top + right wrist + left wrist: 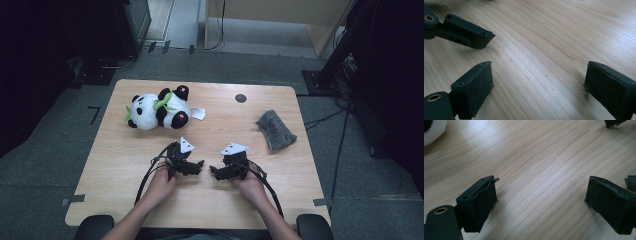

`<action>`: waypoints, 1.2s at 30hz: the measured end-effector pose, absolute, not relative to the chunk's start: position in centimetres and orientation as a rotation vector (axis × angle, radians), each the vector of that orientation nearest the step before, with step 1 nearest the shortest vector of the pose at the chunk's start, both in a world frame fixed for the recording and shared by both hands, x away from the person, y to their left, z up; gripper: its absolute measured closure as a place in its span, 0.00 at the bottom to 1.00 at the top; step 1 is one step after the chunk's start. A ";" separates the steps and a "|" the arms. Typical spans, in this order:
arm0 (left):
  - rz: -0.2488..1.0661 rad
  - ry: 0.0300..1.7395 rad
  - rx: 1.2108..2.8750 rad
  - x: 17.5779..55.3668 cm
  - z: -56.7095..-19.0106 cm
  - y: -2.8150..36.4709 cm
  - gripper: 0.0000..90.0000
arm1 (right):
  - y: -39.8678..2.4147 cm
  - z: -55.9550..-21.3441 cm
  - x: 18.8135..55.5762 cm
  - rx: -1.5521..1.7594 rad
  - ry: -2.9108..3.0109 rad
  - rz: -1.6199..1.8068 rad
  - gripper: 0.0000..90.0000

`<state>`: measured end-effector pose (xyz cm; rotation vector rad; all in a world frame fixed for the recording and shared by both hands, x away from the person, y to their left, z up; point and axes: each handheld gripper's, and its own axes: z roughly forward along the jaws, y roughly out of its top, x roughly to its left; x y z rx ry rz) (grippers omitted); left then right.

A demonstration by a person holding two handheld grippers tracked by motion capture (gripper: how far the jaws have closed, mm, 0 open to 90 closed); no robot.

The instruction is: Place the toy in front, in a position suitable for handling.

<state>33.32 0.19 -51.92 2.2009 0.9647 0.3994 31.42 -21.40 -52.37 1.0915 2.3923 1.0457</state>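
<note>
High view: my left tongs point(199, 165) and right tongs point(214, 171) rest mid-desk point(125, 165), both gaping, empty, tips facing. The panda point(157, 111) lies beyond them near the far edge. Left gripper view catches its white fur point(431, 130) at the corner.

A black-and-white panda plush point(159, 111) with a green scarf is seen; beside it, pale wood grain marks the table point(125, 165), and a grey cloth point(275, 129) lies apart.
</note>
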 end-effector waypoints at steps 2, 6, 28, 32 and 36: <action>0.400 0.964 2.201 33.3 -51.9 0.2 0.10 | -21.4 -52.4 31.4 1.091 2.392 1.046 0.09; 0.405 0.977 2.196 33.2 -51.9 0.1 0.10 | -21.4 -52.4 31.4 1.091 2.392 1.046 0.09; 0.402 0.964 2.204 33.1 -51.9 0.2 0.11 | -21.1 -52.4 31.4 1.110 2.390 1.026 0.04; 0.391 0.935 2.214 33.1 -51.9 0.5 0.11 | -21.1 -52.4 31.3 1.117 2.390 1.022 0.03; 0.384 0.919 2.218 33.2 -51.9 0.6 0.11 | -21.1 -52.4 31.3 1.117 2.390 1.021 0.03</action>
